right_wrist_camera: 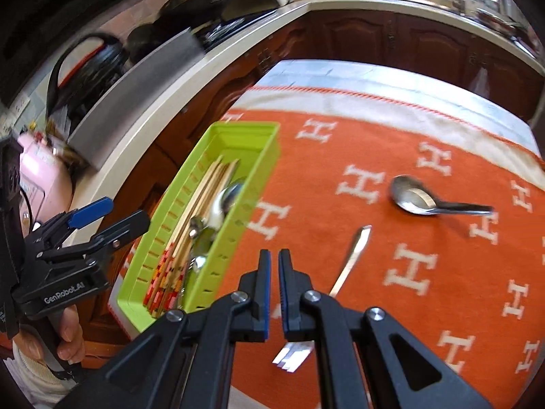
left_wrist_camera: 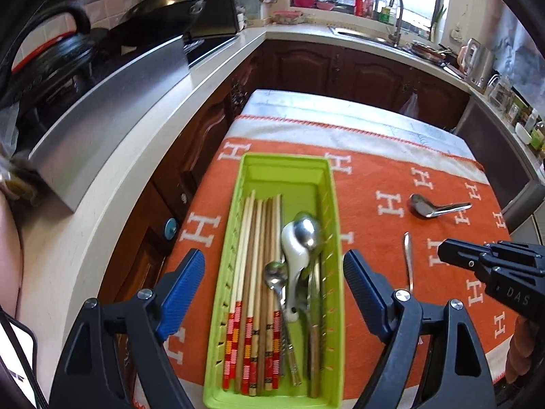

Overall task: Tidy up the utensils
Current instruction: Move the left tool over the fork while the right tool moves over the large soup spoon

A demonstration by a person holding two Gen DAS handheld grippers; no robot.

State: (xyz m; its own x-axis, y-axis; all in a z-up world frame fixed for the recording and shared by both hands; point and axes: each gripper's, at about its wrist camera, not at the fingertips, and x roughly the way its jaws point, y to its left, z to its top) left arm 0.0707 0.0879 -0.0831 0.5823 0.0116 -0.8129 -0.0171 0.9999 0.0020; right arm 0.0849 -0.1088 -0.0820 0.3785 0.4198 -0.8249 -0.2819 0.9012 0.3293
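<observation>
A green tray lies on the orange cloth. It holds several chopsticks, a white ceramic spoon and metal spoons. My left gripper hangs open above the tray's near half, with nothing between its pads. On the cloth to the right of the tray lie a metal spoon and a fork. My right gripper is shut and empty, just left of the fork. In the left wrist view the spoon and the fork handle lie near the right gripper.
The orange cloth covers a small table. A white counter runs along the left with a stove, a wok and a steel panel. Dark wood cabinets and a sink stand behind. A hand holds the left gripper.
</observation>
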